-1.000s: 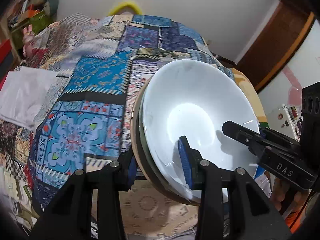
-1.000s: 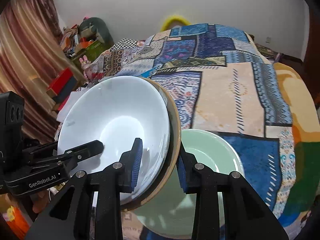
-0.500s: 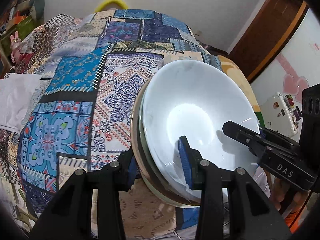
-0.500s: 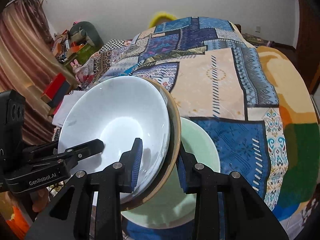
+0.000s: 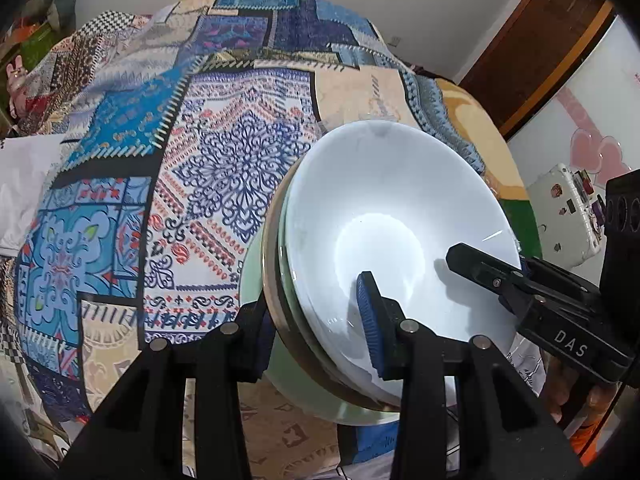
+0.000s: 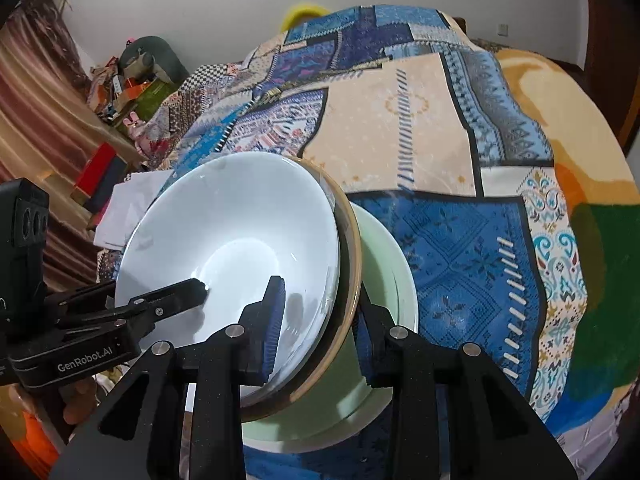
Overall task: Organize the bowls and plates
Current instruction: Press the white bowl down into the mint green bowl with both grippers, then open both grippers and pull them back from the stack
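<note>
Over the patchwork quilt (image 6: 460, 152): holding a nested stack of dishes, both grippers on it at once. Left gripper (image 5: 316, 312) pinching the near-left rim, one blue pad inside the white bowl (image 5: 400, 232), the other outside under the tan plate (image 5: 269, 264). Right gripper (image 6: 320, 320) pinching the opposite rim the same way, one pad in the white bowl (image 6: 240, 240), the other behind the tan plate (image 6: 354, 256). Neither claw spread, both pressed onto the rim. Possibly a thin third dish sandwiched between bowl and plate, edge visible only, cannot tell for sure.

Stack tilting toward the cameras, hovering right above or just touching the pale green bowl (image 6: 396, 280) sitting on the quilt. Contact hidden behind the tan plate in both views, so not calling it.

Progress, judging from this alone:
- Done: white bowl already nested on the tan plate, carried as one unit.
- In hand: bringing that unit over the green bowl (image 5: 256, 280), likely to set it in.
- Left: levelling the stack, lowering, releasing both sides.
- No other loose dishes showing on the quilt, so probably the last merge.

Risking a slide of the white bowl off the plate while tilted; glazed surfaces, little grip between them.
</note>
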`<action>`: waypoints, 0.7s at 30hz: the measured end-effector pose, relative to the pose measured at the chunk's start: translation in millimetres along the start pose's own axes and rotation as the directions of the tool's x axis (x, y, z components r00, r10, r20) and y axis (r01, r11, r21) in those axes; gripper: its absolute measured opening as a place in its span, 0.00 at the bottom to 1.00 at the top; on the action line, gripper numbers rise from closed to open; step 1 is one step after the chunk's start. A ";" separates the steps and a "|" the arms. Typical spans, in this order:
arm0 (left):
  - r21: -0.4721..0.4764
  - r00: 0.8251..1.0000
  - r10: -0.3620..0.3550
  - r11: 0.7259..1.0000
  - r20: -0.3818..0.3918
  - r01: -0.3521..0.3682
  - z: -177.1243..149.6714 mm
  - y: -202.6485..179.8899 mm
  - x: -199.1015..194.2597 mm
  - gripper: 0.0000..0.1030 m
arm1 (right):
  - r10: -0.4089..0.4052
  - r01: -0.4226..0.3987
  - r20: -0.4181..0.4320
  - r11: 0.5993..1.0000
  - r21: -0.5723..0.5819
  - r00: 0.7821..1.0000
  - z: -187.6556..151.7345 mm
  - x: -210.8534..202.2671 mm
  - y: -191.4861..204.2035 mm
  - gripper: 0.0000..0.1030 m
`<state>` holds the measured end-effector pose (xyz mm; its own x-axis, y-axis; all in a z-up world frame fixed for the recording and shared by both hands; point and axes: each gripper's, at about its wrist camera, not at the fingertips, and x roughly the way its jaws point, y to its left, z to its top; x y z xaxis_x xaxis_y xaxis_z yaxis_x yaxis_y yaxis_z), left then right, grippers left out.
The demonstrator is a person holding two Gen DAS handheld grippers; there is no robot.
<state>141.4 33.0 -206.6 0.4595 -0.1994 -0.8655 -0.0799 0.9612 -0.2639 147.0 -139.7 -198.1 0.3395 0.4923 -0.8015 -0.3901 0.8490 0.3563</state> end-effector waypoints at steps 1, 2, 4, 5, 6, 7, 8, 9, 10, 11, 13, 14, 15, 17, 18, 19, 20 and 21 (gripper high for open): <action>0.001 1.000 0.001 1.000 -0.008 -0.001 -0.8 -0.1 3.2 0.38 | -0.003 0.003 0.003 1.000 -0.002 1.000 -0.3 -0.2 0.6 0.28; -0.001 1.000 0.003 1.000 -0.020 -0.003 -1.3 0.2 6.1 0.38 | -0.008 0.008 0.006 1.000 -0.007 1.000 -1.0 -0.4 1.0 0.28; 0.001 1.000 0.007 1.000 -0.023 -0.007 -3.1 1.0 9.5 0.37 | -0.008 0.008 0.007 1.000 -0.008 1.000 -2.7 0.1 -0.2 0.28; 0.003 1.000 0.007 1.000 -0.021 -0.007 -2.5 0.9 9.5 0.37 | -0.005 0.005 0.008 1.000 -0.006 1.000 -3.3 0.6 -1.4 0.28; 0.004 1.000 0.004 1.000 -0.021 -0.004 -2.1 0.7 9.3 0.37 | -0.001 0.002 0.008 1.000 -0.008 1.000 -3.7 1.1 -2.3 0.28; 0.004 1.000 0.003 1.000 -0.021 -0.003 -1.9 0.5 9.6 0.37 | 0.003 -0.003 0.006 1.000 -0.005 1.000 -3.7 1.5 -3.4 0.29; 0.008 1.000 0.003 1.000 -0.019 -0.003 -2.3 0.3 9.5 0.37 | 0.011 -0.011 0.003 1.000 0.001 1.000 -3.0 2.3 -4.4 0.30; 0.015 1.000 0.005 1.000 -0.015 -0.005 -2.8 -0.7 9.7 0.37 | 0.019 -0.019 0.006 1.000 0.002 1.000 -2.4 2.1 -4.8 0.31; 0.020 1.000 0.007 1.000 -0.014 -0.007 -3.2 -1.5 9.7 0.37 | 0.015 -0.015 0.011 1.000 -0.003 1.000 -1.8 1.2 -4.4 0.32; 0.021 1.000 0.010 1.000 -0.012 -0.010 -3.2 -2.0 9.9 0.37 | 0.007 -0.007 0.012 1.000 -0.006 1.000 -1.5 0.5 -3.9 0.32; 0.010 1.000 0.003 1.000 -0.013 -0.003 -2.2 -1.1 10.4 0.38 | -0.004 0.004 0.016 1.000 -0.018 1.000 -1.7 -3.0 -2.9 0.36; 0.004 1.000 0.000 1.000 -0.010 0.000 -1.6 -0.6 10.0 0.38 | -0.009 0.009 0.021 1.000 -0.020 1.000 -2.0 -5.6 -3.2 0.38; 0.003 1.000 0.005 1.000 -0.004 -0.005 -1.4 -0.7 8.9 0.38 | -0.016 0.016 0.031 1.000 -0.018 0.999 -2.8 -9.4 -3.7 0.44; 0.011 1.000 0.025 1.000 0.010 -0.025 -2.6 -2.4 5.8 0.45 | -0.019 0.020 0.051 1.000 -0.020 0.999 -4.3 -19.6 -3.8 0.47; 0.018 0.999 0.040 0.999 0.021 -0.040 -3.7 -3.8 2.5 0.47 | -0.017 0.019 0.058 1.000 -0.021 0.998 -4.1 -23.5 -4.0 0.47; 0.022 0.999 0.045 0.999 0.029 -0.046 -4.7 -4.4 -0.4 0.52 | -0.015 0.016 0.066 0.999 -0.028 0.998 -3.7 -28.4 -2.9 0.47; 0.024 0.998 0.049 0.998 0.040 -0.050 -5.6 -5.0 -4.2 0.53 | -0.013 0.016 0.079 0.999 -0.035 0.997 -3.5 -34.4 -1.1 0.47; 0.025 0.997 0.053 0.998 0.050 -0.054 -6.5 -5.7 -9.4 0.53 | -0.013 0.018 0.099 0.999 -0.044 0.995 -2.6 -42.9 1.1 0.47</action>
<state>131.8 28.1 -199.7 0.4979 -0.1385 -0.8561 -0.0830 0.9750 -0.2060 129.8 -160.4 -164.5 0.4281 0.4975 -0.7544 -0.4213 0.8484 0.3204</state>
